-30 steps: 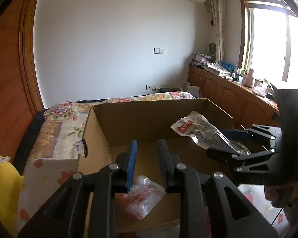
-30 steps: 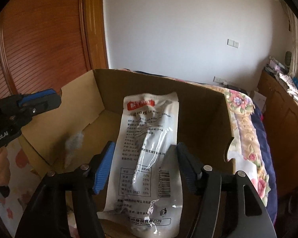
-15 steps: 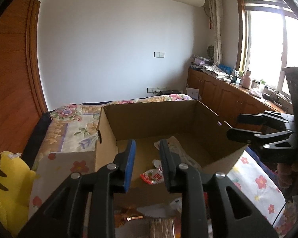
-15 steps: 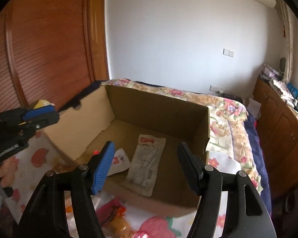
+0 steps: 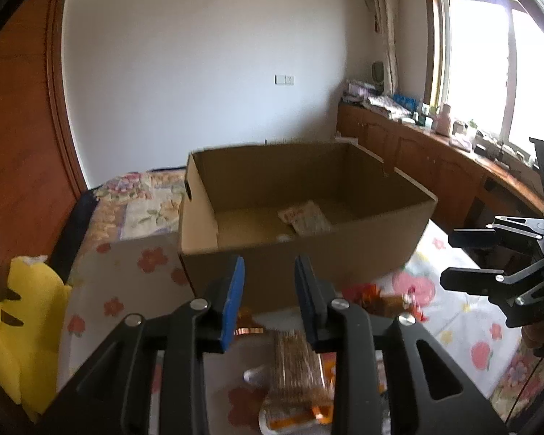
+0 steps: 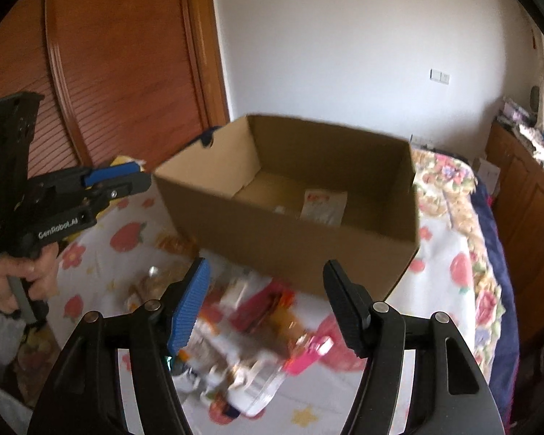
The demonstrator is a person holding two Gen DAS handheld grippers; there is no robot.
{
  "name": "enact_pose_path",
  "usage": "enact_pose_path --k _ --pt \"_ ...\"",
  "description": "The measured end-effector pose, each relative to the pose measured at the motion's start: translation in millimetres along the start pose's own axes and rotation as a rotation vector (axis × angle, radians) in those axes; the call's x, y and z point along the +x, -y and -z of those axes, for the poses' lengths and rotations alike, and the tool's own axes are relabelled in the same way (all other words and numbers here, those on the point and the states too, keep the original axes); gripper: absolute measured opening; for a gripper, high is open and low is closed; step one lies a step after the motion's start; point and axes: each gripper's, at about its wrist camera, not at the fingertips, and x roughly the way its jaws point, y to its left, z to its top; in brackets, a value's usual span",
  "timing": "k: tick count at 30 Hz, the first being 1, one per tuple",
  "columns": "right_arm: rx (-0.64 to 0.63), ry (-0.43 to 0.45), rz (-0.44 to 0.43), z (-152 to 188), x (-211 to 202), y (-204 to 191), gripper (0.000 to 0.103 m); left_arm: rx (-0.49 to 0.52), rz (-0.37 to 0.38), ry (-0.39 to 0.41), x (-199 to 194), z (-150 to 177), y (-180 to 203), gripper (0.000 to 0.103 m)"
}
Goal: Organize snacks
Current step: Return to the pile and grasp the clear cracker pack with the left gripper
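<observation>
An open cardboard box [image 5: 344, 250] [image 6: 301, 250] stands on a flowered cloth. A white snack pouch [image 5: 304, 215] [image 6: 324, 204] lies flat on its floor. Several loose snack packets [image 6: 257, 311] lie in front of the box, blurred in the right wrist view; a brown packet [image 5: 295, 369] lies under the left jaws. My left gripper [image 5: 268, 301] is open a little and empty, in front of the box. My right gripper [image 6: 266, 297] is wide open and empty above the packets. Each gripper shows in the other's view, the right one [image 5: 468, 257] and the left one [image 6: 127, 177].
A yellow plush toy [image 5: 14, 326] lies at the left. The flowered cloth [image 6: 449, 272] covers a bed that runs back to the white wall. Wooden cabinets [image 5: 435, 159] with clutter stand under the window on the right. A wooden wardrobe [image 6: 119, 72] stands on the left.
My right gripper let go of the white pouch, which now lies in the box. Both grippers pulled back from the box and lowered over the loose packets.
</observation>
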Motion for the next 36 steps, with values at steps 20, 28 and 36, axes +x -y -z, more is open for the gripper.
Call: enact_pose_path --k 20,28,36 --pt "-0.033 -0.187 -0.13 63 52 -33 0.065 0.024 0.046 -0.207 43 63 21 0.033" --pt "-0.073 -0.228 -0.153 64 70 -34 0.065 0.002 0.066 -0.238 53 62 20 0.039" --pt "-0.118 -0.249 -0.163 64 88 -41 0.065 0.029 0.067 -0.276 69 65 25 0.047"
